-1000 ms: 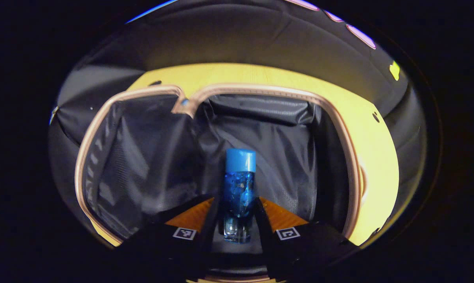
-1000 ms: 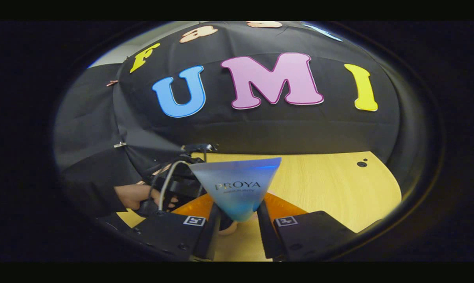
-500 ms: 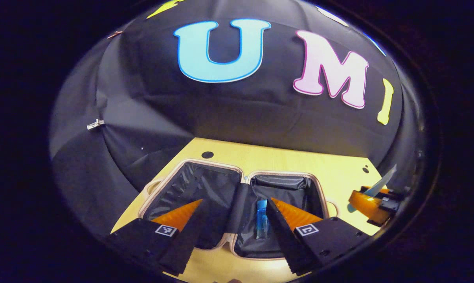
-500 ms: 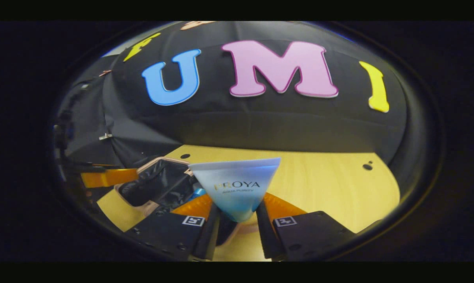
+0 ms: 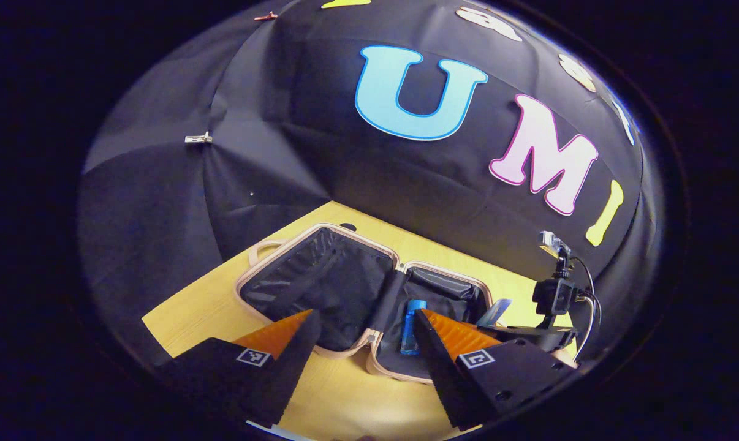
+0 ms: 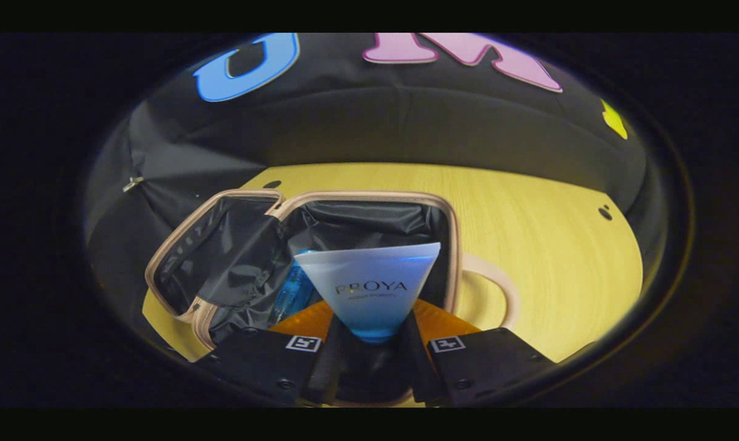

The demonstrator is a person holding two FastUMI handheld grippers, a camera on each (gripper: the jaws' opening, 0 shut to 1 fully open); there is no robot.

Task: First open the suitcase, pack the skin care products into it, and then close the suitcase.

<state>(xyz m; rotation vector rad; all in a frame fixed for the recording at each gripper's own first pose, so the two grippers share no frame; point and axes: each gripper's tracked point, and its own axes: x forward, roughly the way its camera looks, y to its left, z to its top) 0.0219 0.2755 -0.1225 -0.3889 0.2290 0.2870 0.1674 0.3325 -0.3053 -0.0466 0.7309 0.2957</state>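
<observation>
The suitcase (image 5: 320,275) lies open on the wooden table (image 5: 339,398), both dark-lined halves facing up. A blue-capped bottle (image 5: 411,327) lies in its right half. My left gripper (image 5: 364,315) is open and empty, held back above the suitcase's near edge. My right gripper (image 6: 372,318) is shut on a pale blue tube (image 6: 369,282), flat end forward, and hovers over the right half of the suitcase (image 6: 452,245). The bottle (image 6: 290,294) peeks out left of the tube. In the left gripper view the right gripper (image 5: 510,331) and its tube (image 5: 497,309) sit at the suitcase's right side.
The suitcase's handle (image 6: 498,288) sticks out on its right side. Bare table (image 6: 529,220) runs to the right and behind, with small holes in its top. The black cloth wall closes off the back and left.
The left gripper let go of the blue bottle inside the suitcase, opened and drew back and up. The right gripper carried the tube from beside the suitcase to over its right half.
</observation>
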